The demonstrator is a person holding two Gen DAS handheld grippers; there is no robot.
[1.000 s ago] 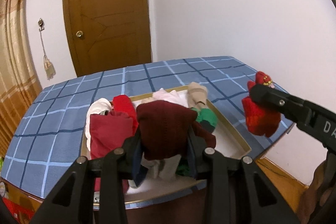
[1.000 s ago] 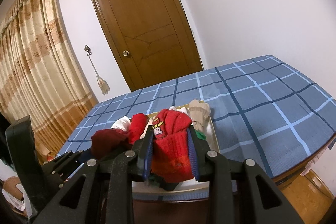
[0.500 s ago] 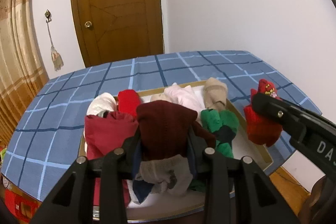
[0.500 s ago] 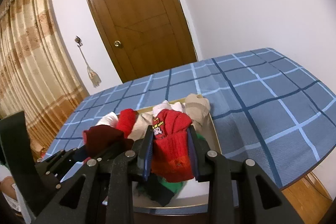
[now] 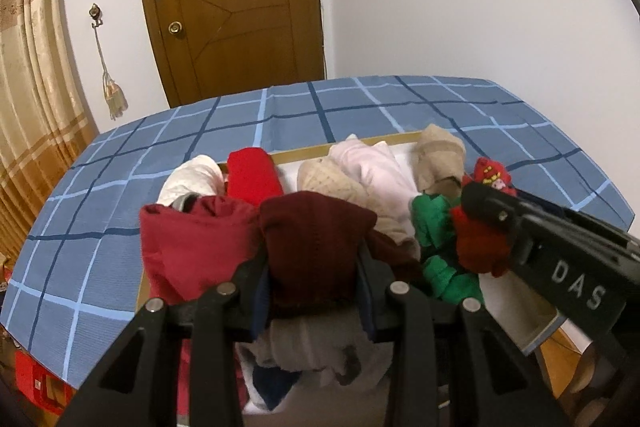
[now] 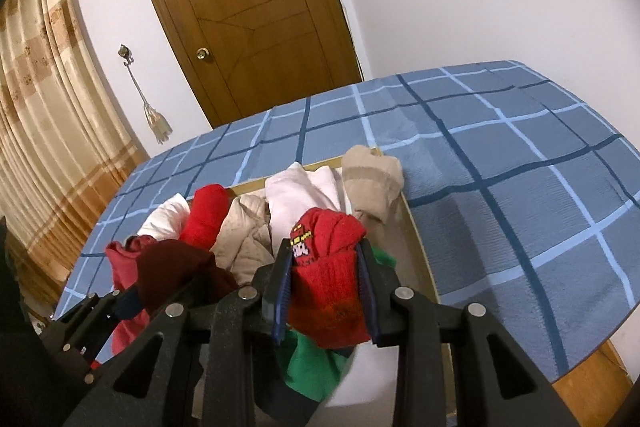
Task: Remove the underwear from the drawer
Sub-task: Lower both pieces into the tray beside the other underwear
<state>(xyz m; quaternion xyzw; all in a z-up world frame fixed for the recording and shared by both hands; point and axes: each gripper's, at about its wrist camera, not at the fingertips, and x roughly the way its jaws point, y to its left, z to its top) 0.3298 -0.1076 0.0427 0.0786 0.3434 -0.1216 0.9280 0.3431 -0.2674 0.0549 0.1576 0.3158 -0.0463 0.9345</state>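
My left gripper (image 5: 314,259) is shut on a dark maroon garment (image 5: 316,247), held over the open drawer (image 5: 360,146). My right gripper (image 6: 326,267) is shut on a bright red knit item with a small cartoon patch (image 6: 328,279); it also shows in the left wrist view (image 5: 480,243), at the right over the drawer. The drawer (image 6: 416,239) holds several rolled garments: red (image 5: 252,175), white (image 5: 192,179), beige (image 5: 332,179), pale pink (image 5: 372,167), tan (image 5: 440,151), crimson (image 5: 188,243) and green (image 5: 436,227).
The drawer rests on a bed with a blue checked cover (image 5: 120,187). A wooden door (image 5: 232,3) stands behind it, with a white wall to the right and a curtain (image 5: 32,99) on the left. Wooden floor (image 5: 560,351) shows at the lower right.
Both grippers, still shut on their garments, have moved lower and closer over the drawer. The right gripper with the red item has come in from beyond the drawer's right edge.
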